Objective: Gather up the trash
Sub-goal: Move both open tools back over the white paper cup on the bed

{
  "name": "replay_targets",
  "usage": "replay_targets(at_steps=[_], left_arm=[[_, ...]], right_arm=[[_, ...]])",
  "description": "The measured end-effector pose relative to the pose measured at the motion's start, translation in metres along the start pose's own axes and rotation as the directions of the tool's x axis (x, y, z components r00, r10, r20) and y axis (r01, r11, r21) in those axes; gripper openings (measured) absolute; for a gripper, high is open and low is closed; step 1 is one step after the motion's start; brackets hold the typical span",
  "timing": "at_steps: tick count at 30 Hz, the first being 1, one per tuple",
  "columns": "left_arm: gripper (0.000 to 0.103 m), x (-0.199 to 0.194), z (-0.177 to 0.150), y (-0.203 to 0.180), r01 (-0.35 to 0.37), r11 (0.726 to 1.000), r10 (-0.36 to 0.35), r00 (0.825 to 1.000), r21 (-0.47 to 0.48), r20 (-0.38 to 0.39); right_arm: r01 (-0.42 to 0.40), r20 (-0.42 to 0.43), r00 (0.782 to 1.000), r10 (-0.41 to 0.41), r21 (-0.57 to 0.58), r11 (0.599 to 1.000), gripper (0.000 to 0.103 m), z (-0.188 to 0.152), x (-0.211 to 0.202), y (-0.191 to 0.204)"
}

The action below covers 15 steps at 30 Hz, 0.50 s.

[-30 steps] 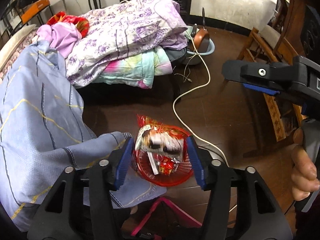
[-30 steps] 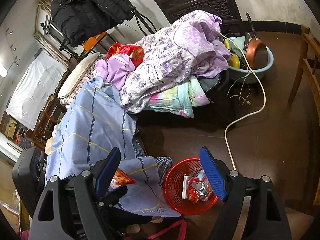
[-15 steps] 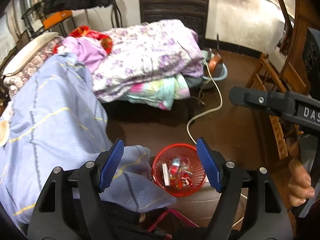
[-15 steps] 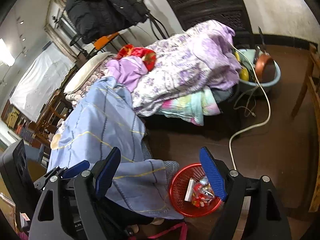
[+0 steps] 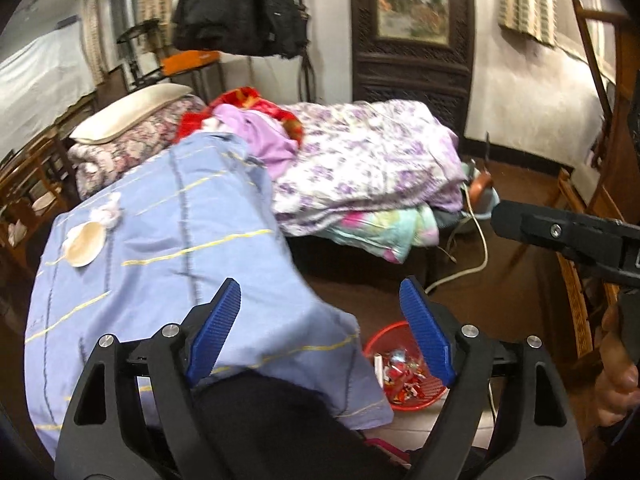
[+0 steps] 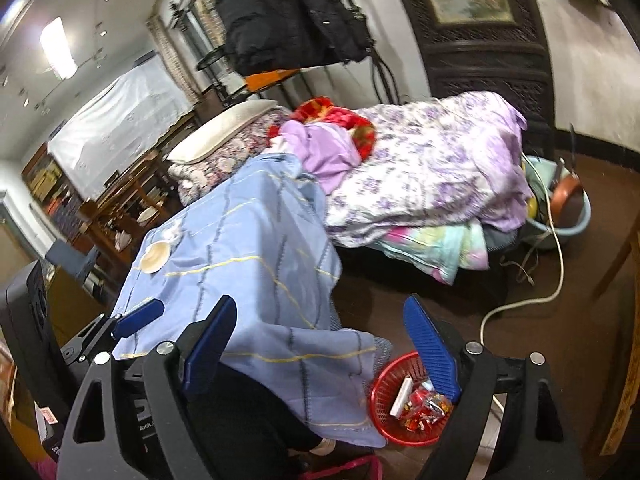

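A red mesh basket (image 5: 400, 398) (image 6: 380, 416) stands on the floor beside the blue-clothed table (image 5: 160, 256) (image 6: 248, 264) and holds red snack wrappers (image 5: 402, 376) (image 6: 424, 406). A paper bowl (image 5: 85, 247) (image 6: 155, 256) and a crumpled tissue (image 5: 106, 210) (image 6: 172, 234) lie on the far part of the cloth. My left gripper (image 5: 320, 324) is open and empty above the table corner. My right gripper (image 6: 320, 336) is open and empty, high above the basket; it also shows at the right edge of the left wrist view (image 5: 560, 236).
A bed piled with purple floral bedding (image 5: 368, 164) (image 6: 432, 176) lies beyond the table. A white cable (image 5: 476, 256) (image 6: 532, 300) runs over the brown floor to a blue basin (image 6: 568, 216). Wooden chairs (image 5: 576, 280) stand at right. A black coat (image 6: 288, 12) hangs behind.
Both grippers have risen and tilted up, away from the basket. The wrapper between the left fingers one second ago now lies in the basket. The table top with the bowl has come into view.
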<state>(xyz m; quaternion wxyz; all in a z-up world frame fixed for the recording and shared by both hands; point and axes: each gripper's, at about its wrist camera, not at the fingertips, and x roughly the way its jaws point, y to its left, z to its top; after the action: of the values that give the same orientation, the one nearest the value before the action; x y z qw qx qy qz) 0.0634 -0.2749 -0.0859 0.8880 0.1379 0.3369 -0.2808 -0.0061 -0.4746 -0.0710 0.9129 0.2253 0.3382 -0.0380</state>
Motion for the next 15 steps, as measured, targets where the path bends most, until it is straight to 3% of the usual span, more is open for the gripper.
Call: replay_targets(at_steps=[7,15], left_arm=[[0.080,-0.016,-0.010,0.054,-0.051,0.995,0.054,0.998,-0.087,0.028],[0.080,-0.005,-0.021,0.116,-0.129,0.978,0.131,0.991,-0.166,0.001]], right_arm=[[-0.033,-0.027,0.999,0.031,-0.072,0.997,0.087,0.002,0.010,0.058],[-0.047,-0.090,0.995,0.037,-0.110,0.993,0.087,0.002,0.043,0.105]])
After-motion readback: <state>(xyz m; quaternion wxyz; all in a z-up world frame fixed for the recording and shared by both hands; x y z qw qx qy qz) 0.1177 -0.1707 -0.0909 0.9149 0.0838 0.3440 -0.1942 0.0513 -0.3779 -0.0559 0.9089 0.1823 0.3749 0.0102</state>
